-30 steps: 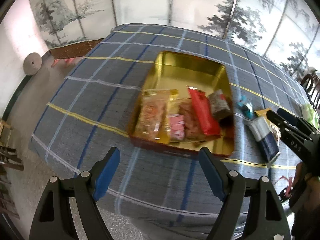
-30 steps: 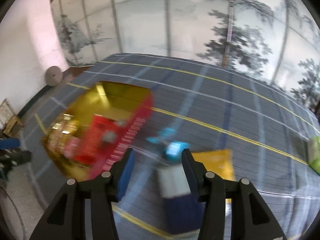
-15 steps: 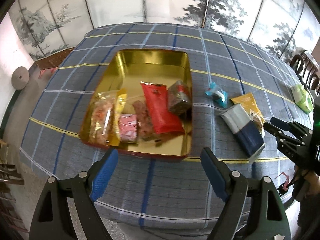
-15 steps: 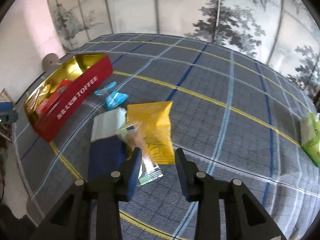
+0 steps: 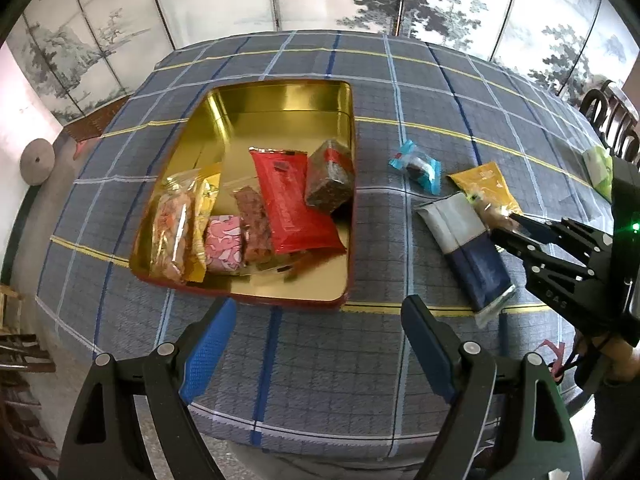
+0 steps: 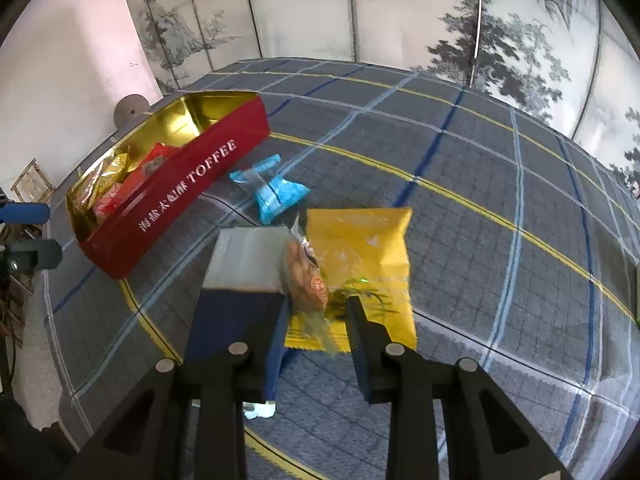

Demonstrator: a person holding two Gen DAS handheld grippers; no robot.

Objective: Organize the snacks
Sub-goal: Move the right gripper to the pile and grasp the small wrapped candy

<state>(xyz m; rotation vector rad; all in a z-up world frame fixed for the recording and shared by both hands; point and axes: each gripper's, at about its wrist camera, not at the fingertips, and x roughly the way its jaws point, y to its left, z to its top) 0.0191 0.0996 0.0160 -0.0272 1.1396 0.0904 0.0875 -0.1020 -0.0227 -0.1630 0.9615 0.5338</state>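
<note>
1. The right gripper [image 6: 316, 320] points down at the loose pile, its jaws closing around a clear-wrapped brown snack [image 6: 306, 276] that lies between them; whether the pads press on it yet I cannot tell.
2. That snack rests across a yellow packet [image 6: 360, 248] and just beside a white-and-navy packet [image 6: 240, 280] on the gripper's left.
3. Just beyond them lies a blue wrapped sweet [image 6: 276, 194]; far off to the right sits a green pack [image 5: 598, 166]. By my judgement about 5 items remain outside.
4. The left gripper [image 5: 316, 344] hangs wide and empty just short of the tin's near wall.
5. Beyond it, the red toffee tin [image 5: 280, 98] already holds about 6 snacks, so roughly half is done.
6. A blue-grey checked tablecloth [image 5: 280, 344] covers the table; behind it stands a painted tree screen [image 6: 400, 8].
</note>
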